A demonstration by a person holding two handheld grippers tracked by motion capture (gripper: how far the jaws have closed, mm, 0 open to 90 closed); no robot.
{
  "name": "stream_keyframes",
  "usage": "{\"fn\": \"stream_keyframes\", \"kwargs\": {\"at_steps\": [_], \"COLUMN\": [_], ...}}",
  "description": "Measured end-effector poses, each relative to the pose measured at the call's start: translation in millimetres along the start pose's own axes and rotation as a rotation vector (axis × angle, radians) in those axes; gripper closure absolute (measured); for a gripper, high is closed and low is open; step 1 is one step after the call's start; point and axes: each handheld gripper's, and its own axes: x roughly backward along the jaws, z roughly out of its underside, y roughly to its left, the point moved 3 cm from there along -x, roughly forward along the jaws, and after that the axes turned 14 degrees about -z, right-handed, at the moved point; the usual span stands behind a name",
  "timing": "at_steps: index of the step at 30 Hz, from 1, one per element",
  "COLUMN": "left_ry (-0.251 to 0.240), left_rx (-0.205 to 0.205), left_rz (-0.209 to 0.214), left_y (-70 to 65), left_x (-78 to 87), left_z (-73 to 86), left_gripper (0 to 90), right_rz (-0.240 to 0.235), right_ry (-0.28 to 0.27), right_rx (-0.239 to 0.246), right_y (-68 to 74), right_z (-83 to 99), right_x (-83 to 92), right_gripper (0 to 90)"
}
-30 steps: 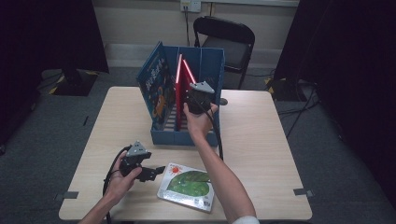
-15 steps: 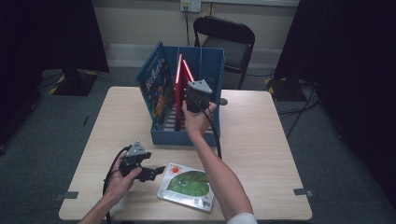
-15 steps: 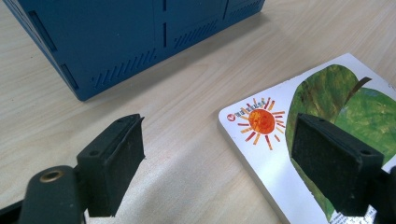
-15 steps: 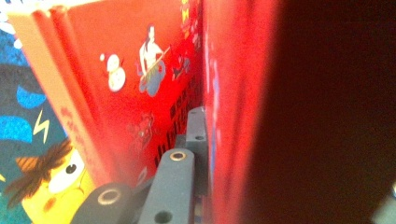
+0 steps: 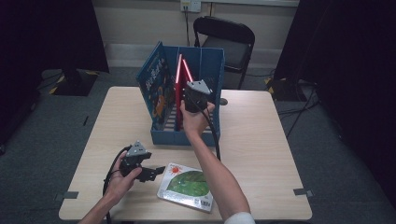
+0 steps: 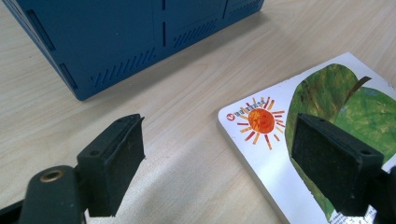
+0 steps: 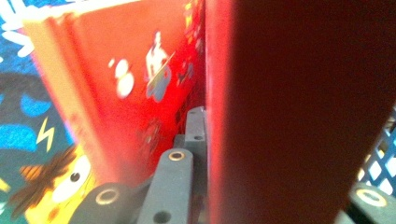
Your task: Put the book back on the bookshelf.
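blue crate [image 5: 187, 136] holds upright books; right tool [image 5: 195, 97] clamps a red book [image 5: 179, 88], left tool [image 5: 156, 171] gapes.

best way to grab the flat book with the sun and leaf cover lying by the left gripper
Probably take the sun-and-leaf book by its near left edge, coming in level from the left gripper side. It lies flat on the table, so only the thin edge gives the open jaws a hold; one jaw must slip beneath.
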Motion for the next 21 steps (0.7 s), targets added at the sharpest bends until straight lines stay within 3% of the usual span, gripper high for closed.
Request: {"fn": "stream_keyframes", "kwargs": {"at_steps": [7, 12, 21], "left_ry": [0.005, 0.008, 0.010], "left_rx": [-0.005, -0.009, -0.007], "left_rz": [0.002, 0.001, 0.002], "left_y": [-2.3, -1.6, -2.6], "left_x": [-1.4, -1.2, -2.4], "left_z": [-0.1, 0.4, 0.3], "left_gripper": [17.1, 17.2, 17.3], "right_rz": [-0.042, -0.087, -0.176], "right_ry": [0.017, 0.027, 0.094], "right_rx": [0.021, 0.010, -0.005], "right_y": [6.9, 5.7, 1.8], "right_z": [12.1, 20.0, 47.0], "right_x": [13.5, 20.6, 40.4], "right_gripper": [75.4, 71.1, 69.6]}}
